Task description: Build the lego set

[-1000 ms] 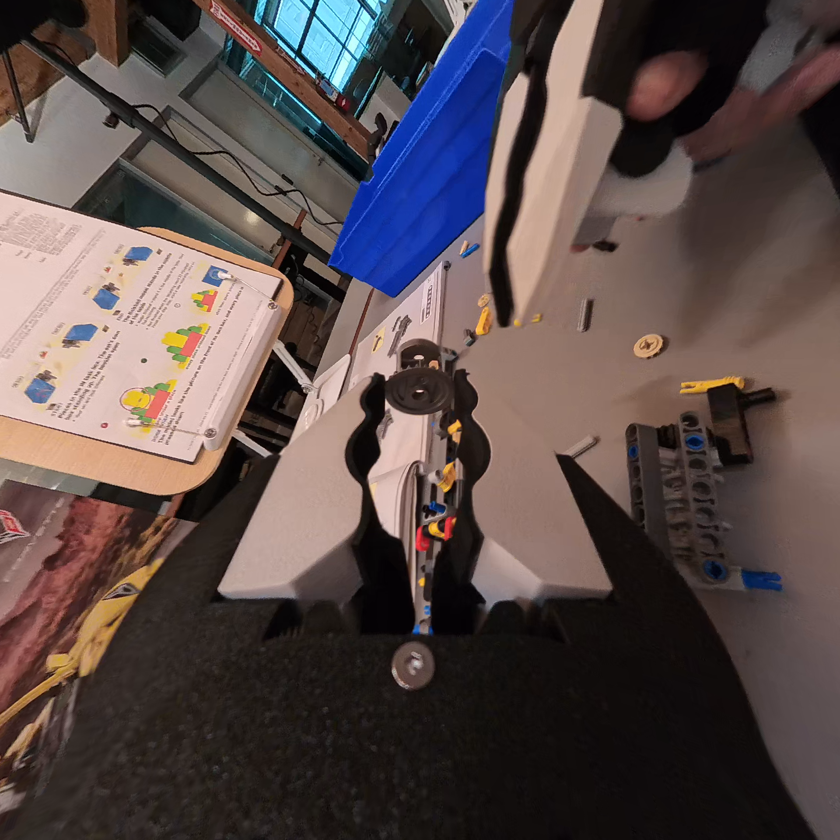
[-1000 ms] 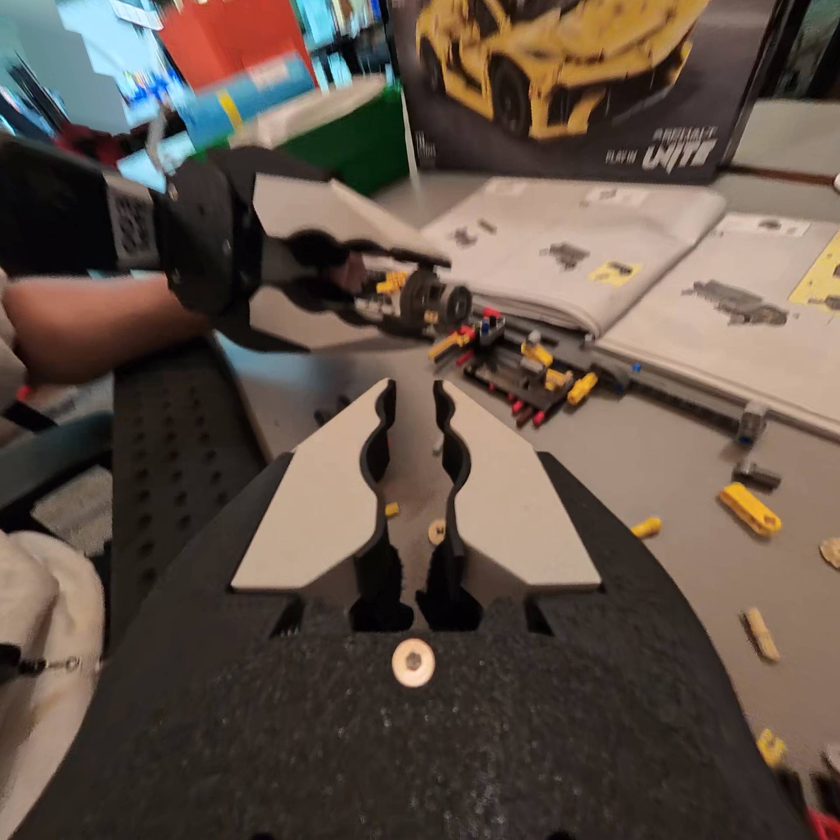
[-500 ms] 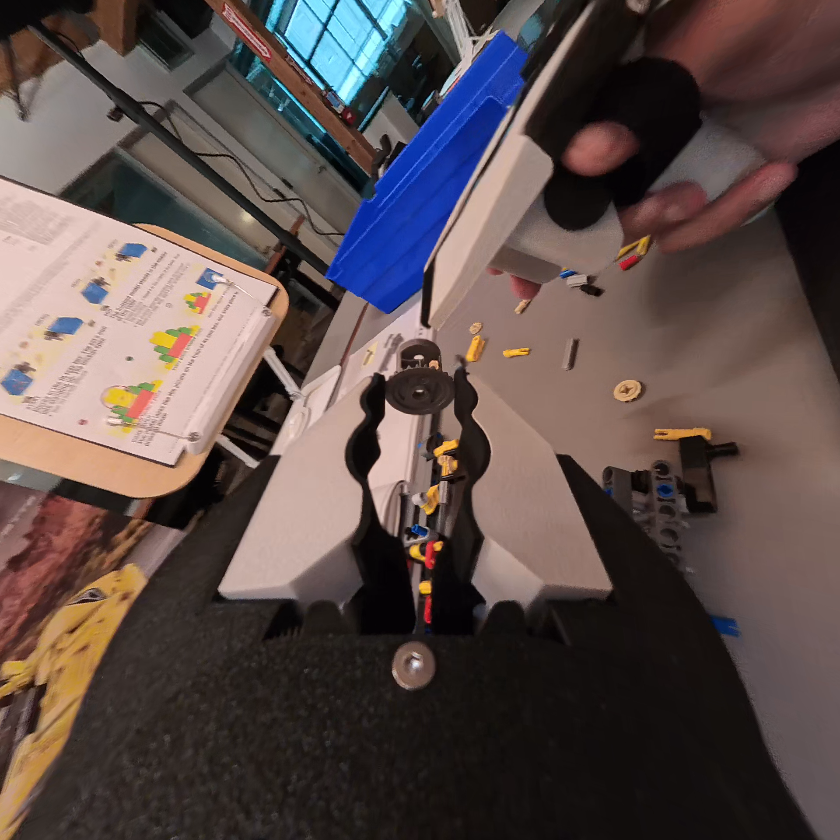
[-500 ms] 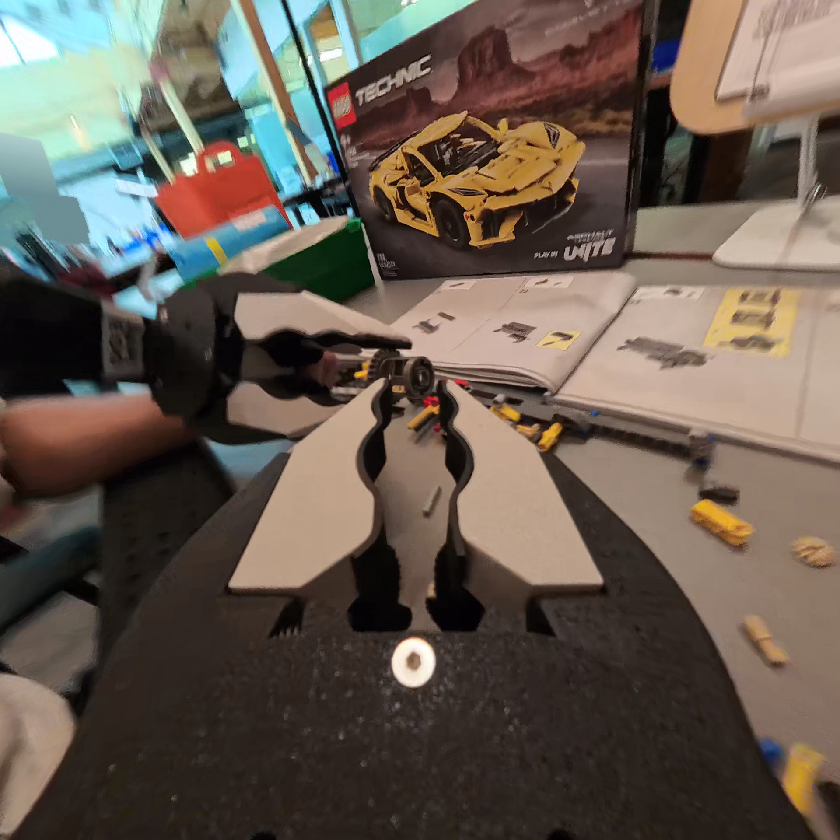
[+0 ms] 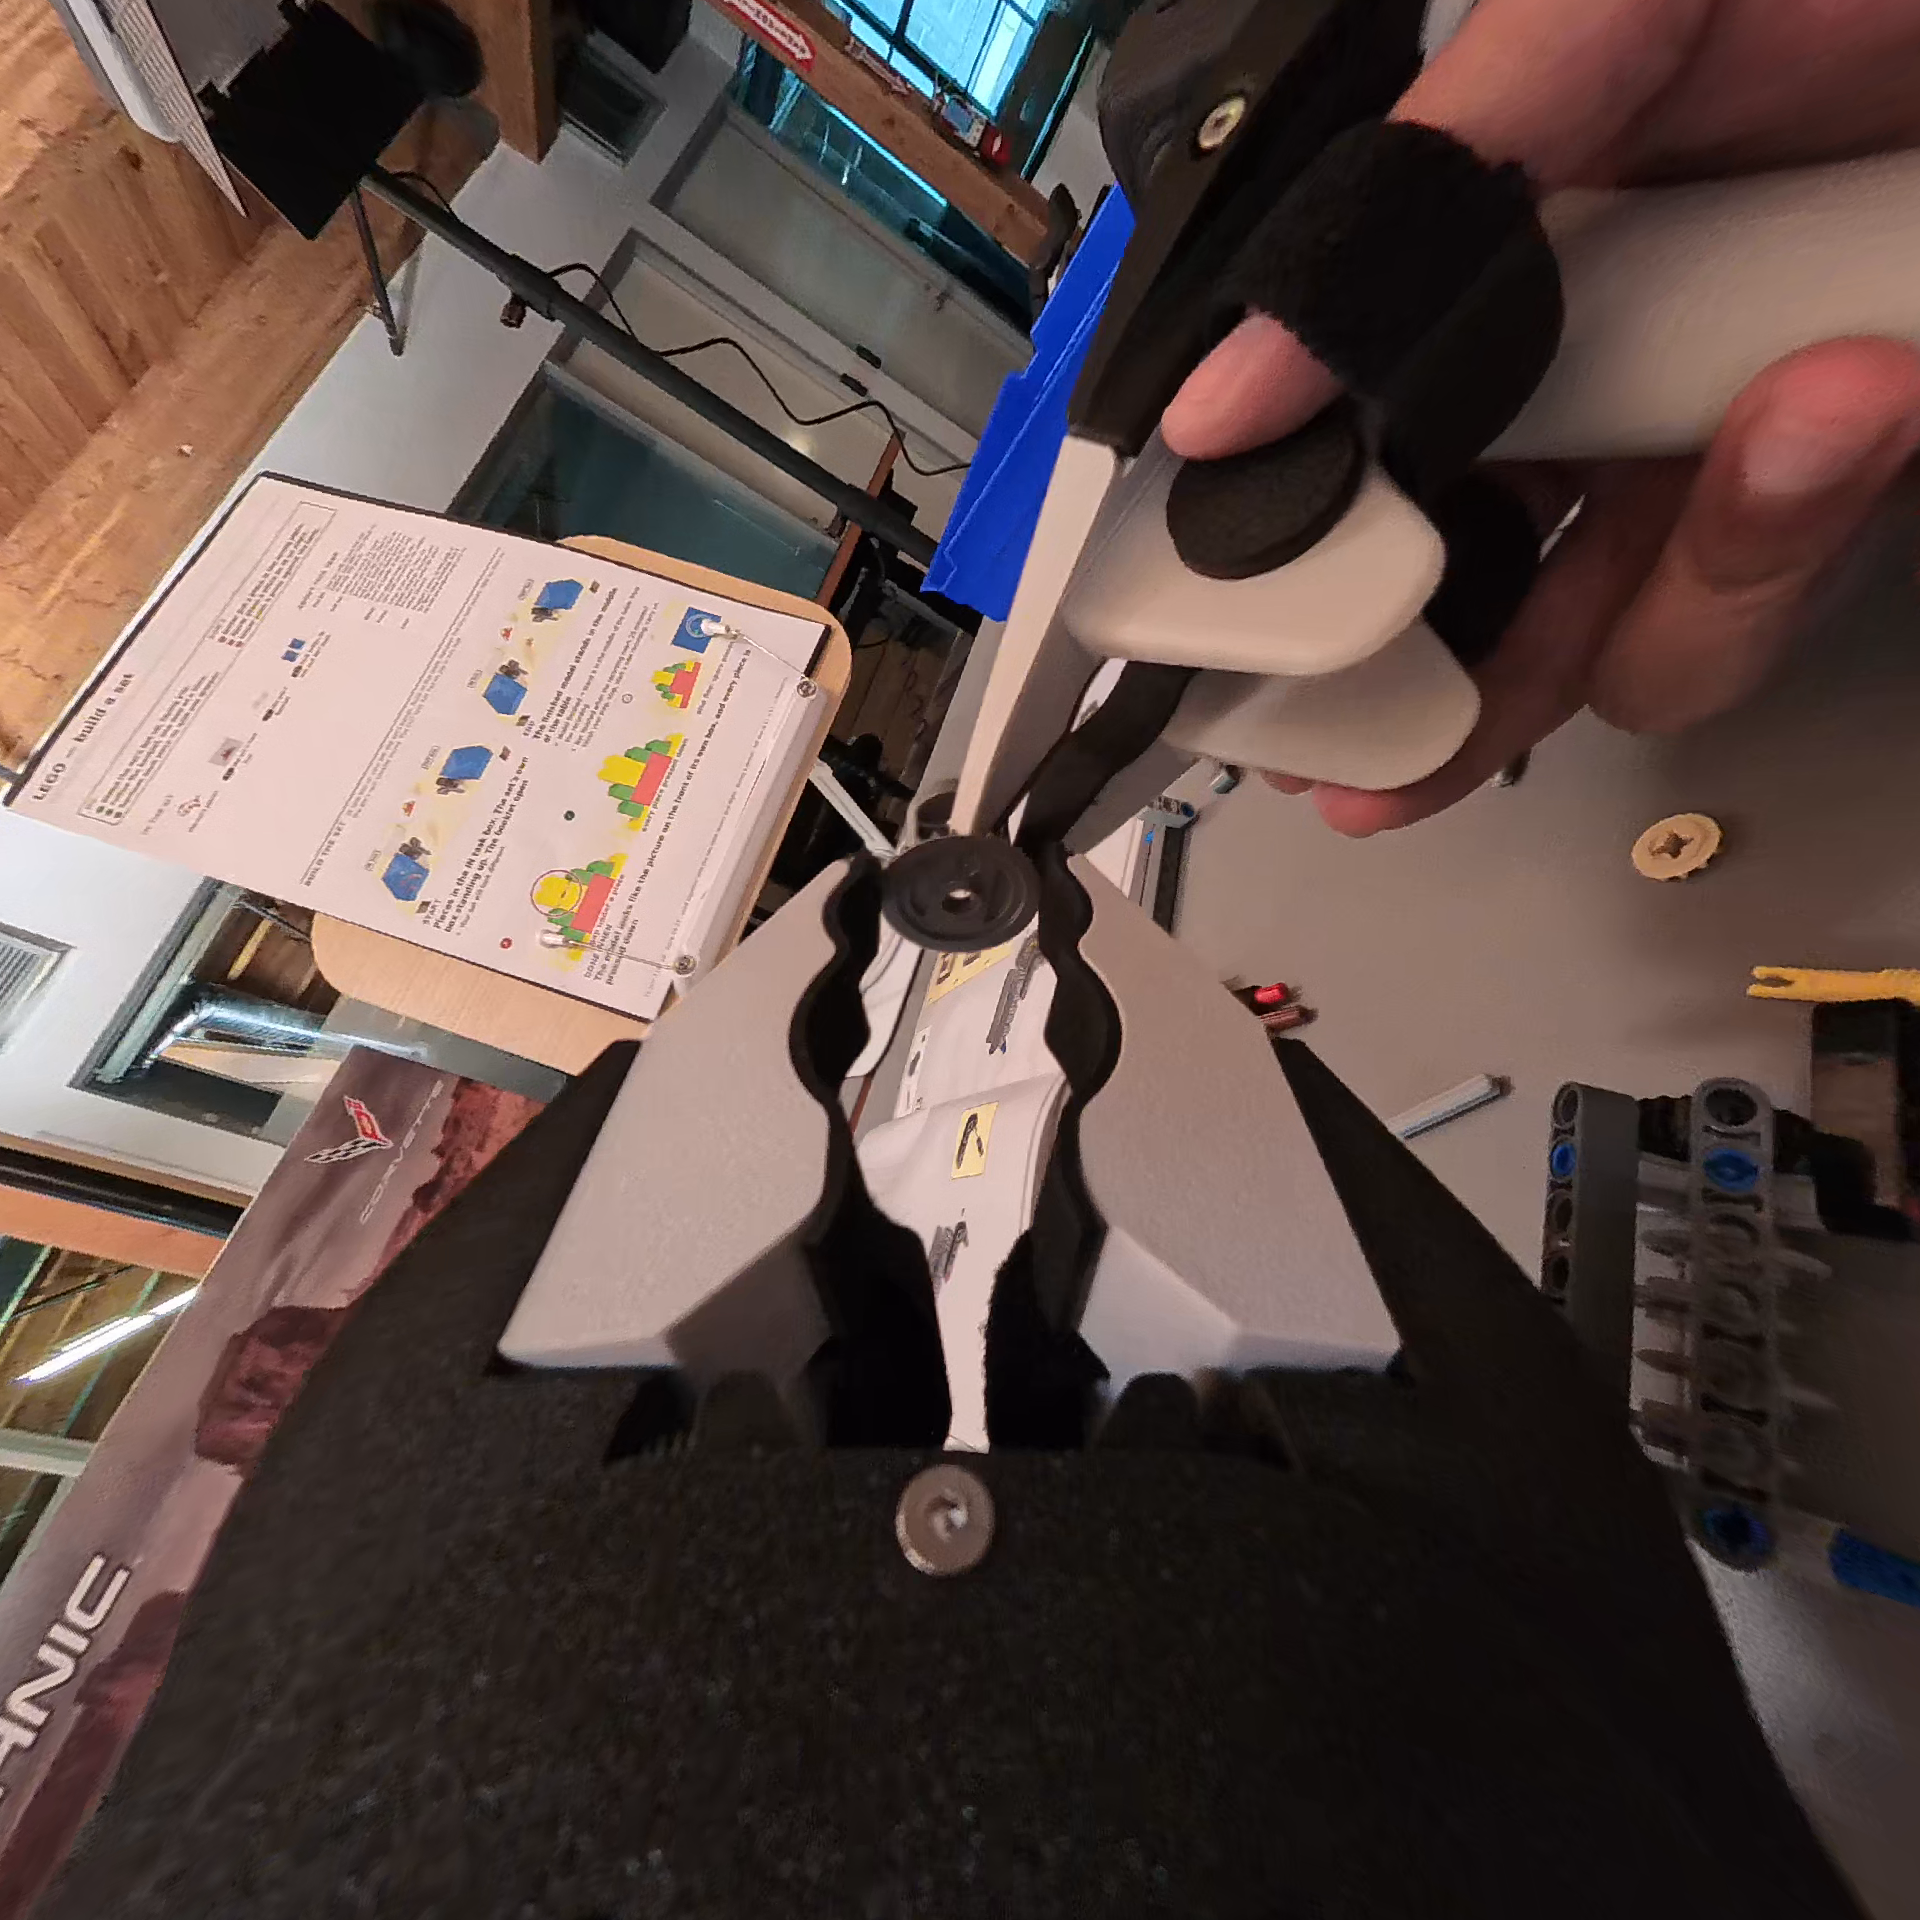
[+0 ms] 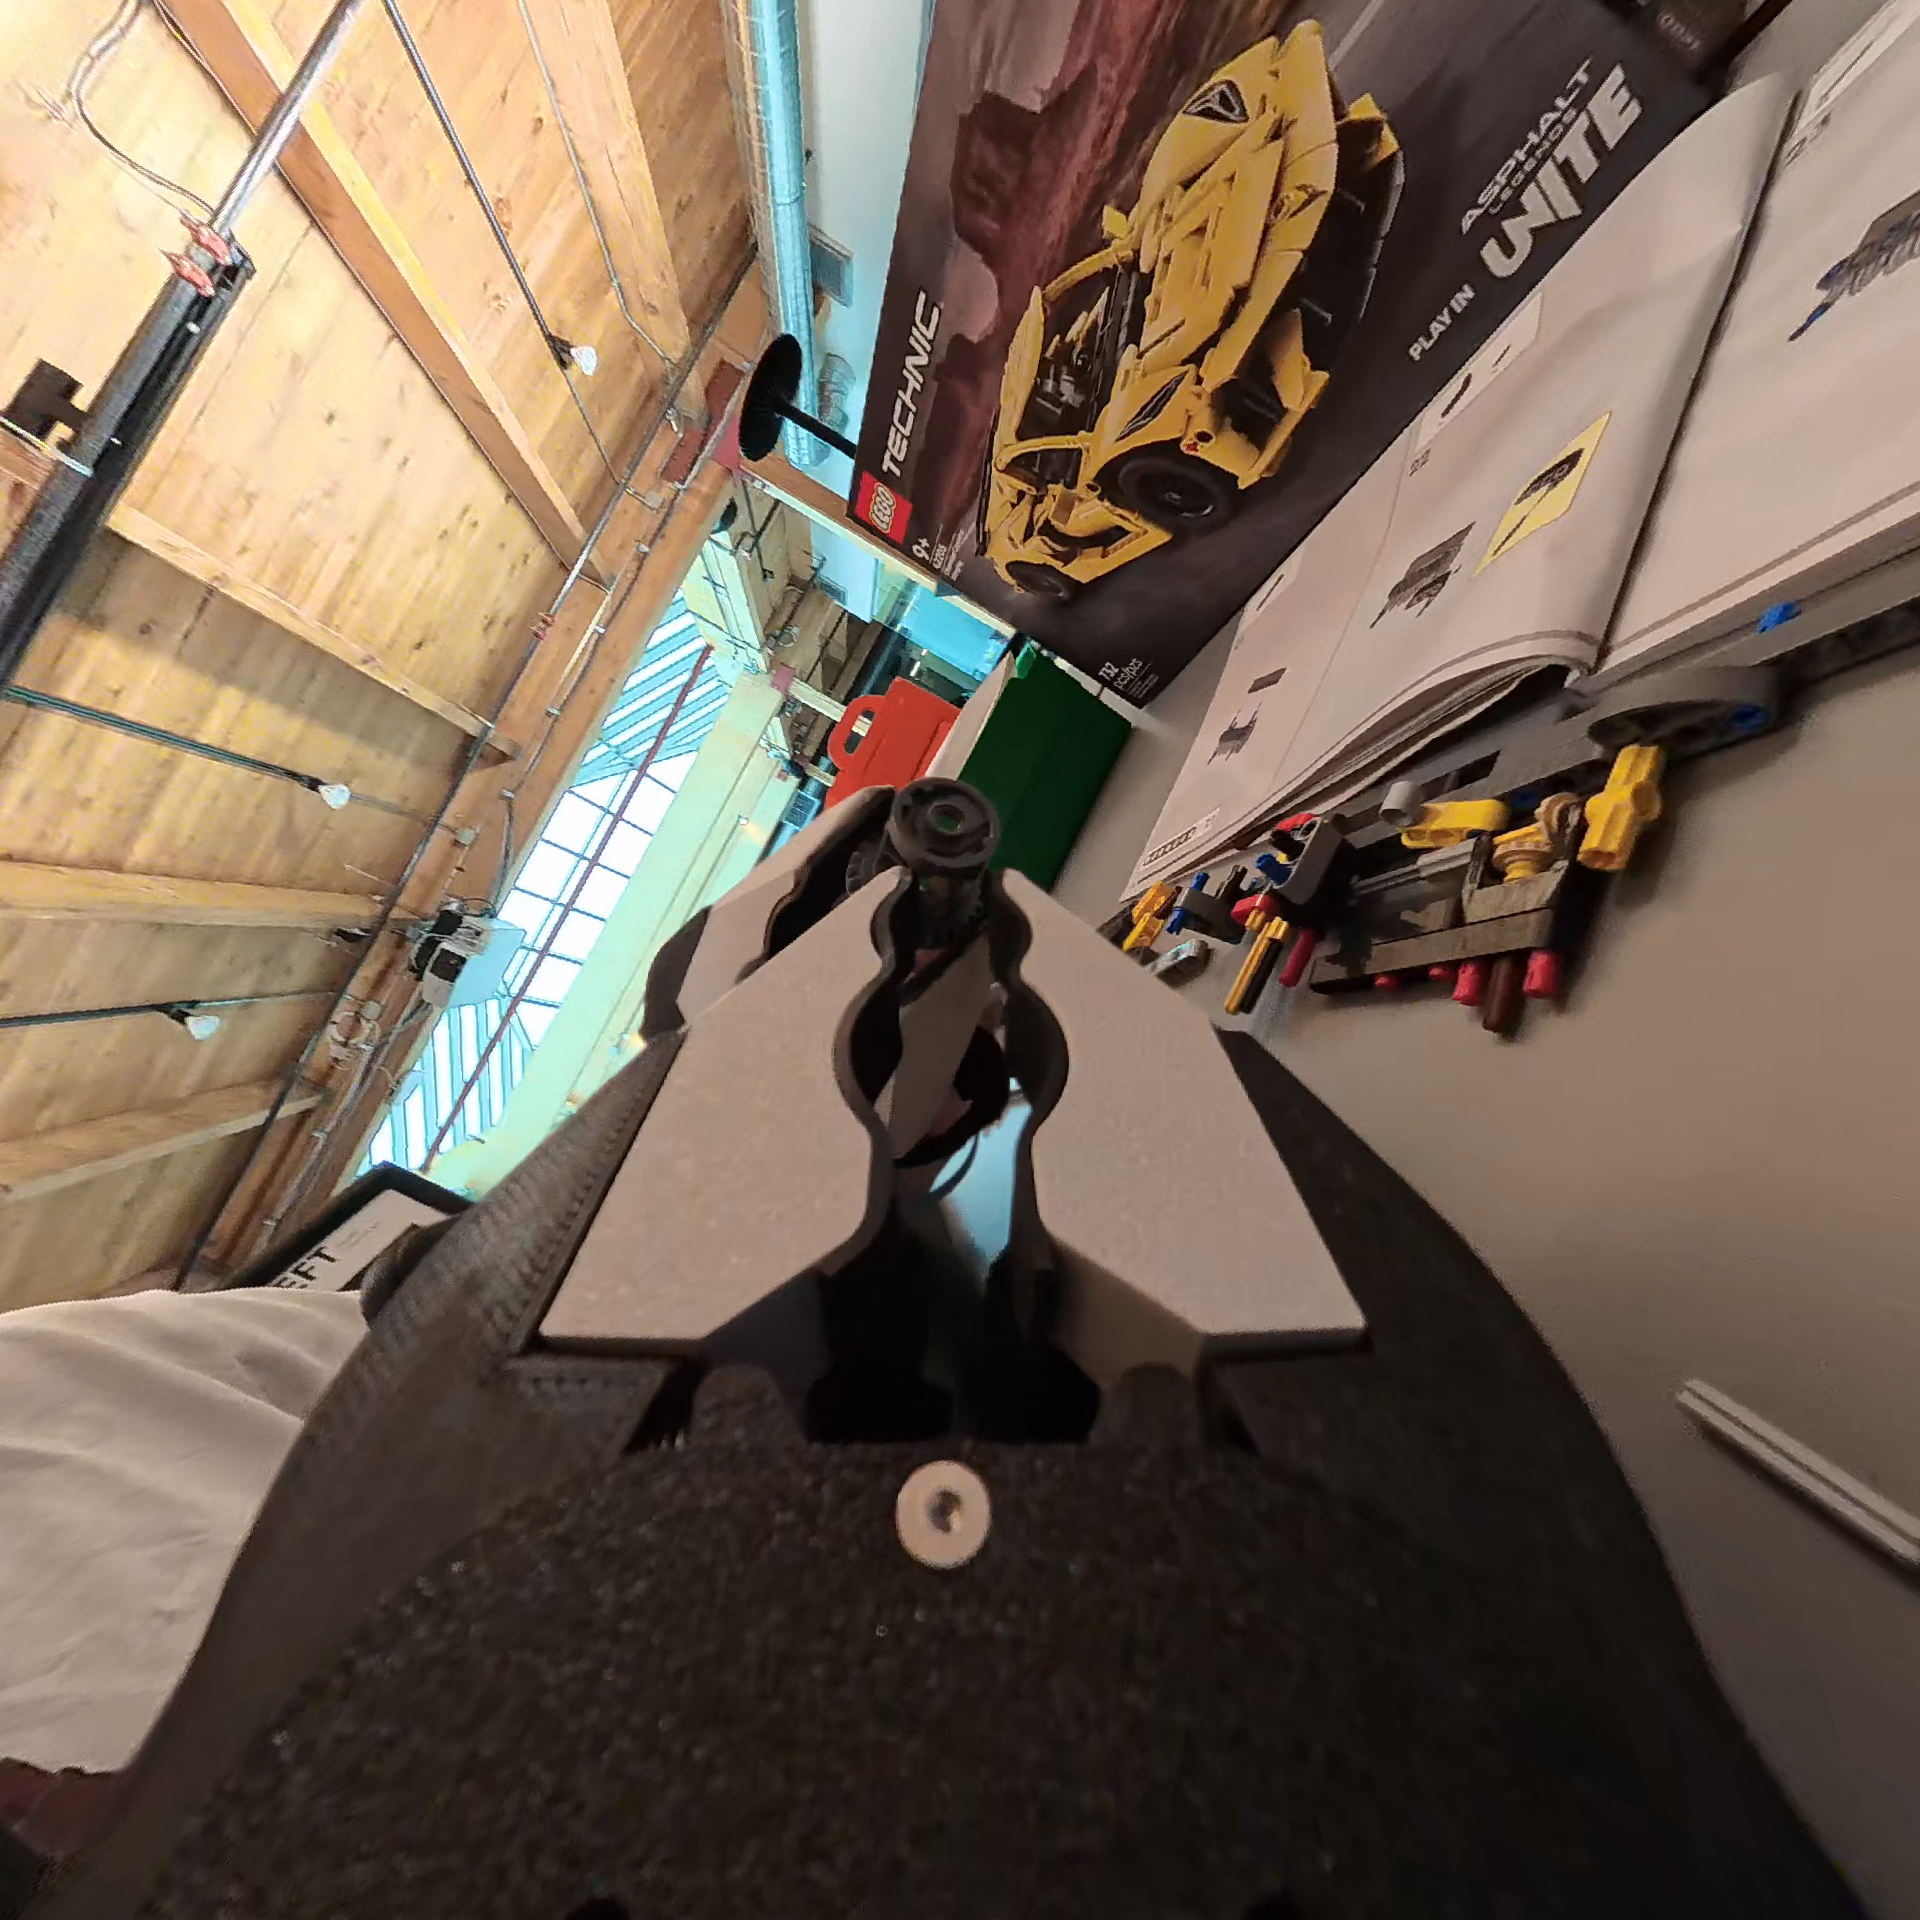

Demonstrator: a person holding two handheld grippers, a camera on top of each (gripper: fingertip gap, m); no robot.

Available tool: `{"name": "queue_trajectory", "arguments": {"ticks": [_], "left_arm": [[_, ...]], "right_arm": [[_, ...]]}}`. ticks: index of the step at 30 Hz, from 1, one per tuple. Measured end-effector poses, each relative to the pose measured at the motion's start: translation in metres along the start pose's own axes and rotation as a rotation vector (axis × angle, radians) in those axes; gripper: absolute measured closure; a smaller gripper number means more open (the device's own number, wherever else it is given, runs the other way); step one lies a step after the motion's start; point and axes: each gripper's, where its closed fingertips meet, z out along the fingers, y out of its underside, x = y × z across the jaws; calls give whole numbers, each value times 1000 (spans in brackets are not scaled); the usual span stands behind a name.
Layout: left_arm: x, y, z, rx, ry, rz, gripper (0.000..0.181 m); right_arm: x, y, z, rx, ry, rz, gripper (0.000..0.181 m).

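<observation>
My left gripper (image 5: pixel 956 883) is shut on a small black round wheel piece (image 5: pixel 961 902), held at its fingertips above the table. My right gripper (image 6: pixel 945 878), held by a hand, meets it tip to tip. Its fingertips close on the same wheel piece (image 6: pixel 940 821) from the far side, and it also shows in the left wrist view (image 5: pixel 992 821). The left gripper's fingers (image 6: pixel 769 914) show just behind the piece in the right wrist view. A long part-built assembly (image 6: pixel 1455 904) with yellow and red pins lies beside the open instruction booklet (image 6: pixel 1507 468).
A grey beam frame with blue pins (image 5: pixel 1714 1299) lies on the table at the right. Near it are a tan disc (image 5: pixel 1675 847), a yellow piece (image 5: pixel 1829 982) and a grey rod (image 5: pixel 1449 1101). The set box (image 6: pixel 1143 312), a green bin (image 6: pixel 1039 769) and a blue bin (image 5: pixel 1029 436) stand at the back. My two grippers' fingertips are within a few centimetres of each other.
The right gripper has swung in from the side and closed onto the wheel piece held by the left gripper. Both grippers have tilted and lifted, so the long assembly now lies off to the side.
</observation>
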Motion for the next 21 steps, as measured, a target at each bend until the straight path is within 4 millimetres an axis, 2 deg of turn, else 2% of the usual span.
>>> {"name": "queue_trajectory", "arguments": {"ticks": [13, 21], "left_arm": [[0, -4, 2, 7, -94, 168, 152], [2, -4, 2, 24, -82, 137, 153]], "right_arm": [[-4, -2, -2, 19, -87, 180, 172], [-4, -3, -4, 5, -63, 107, 177]]}}
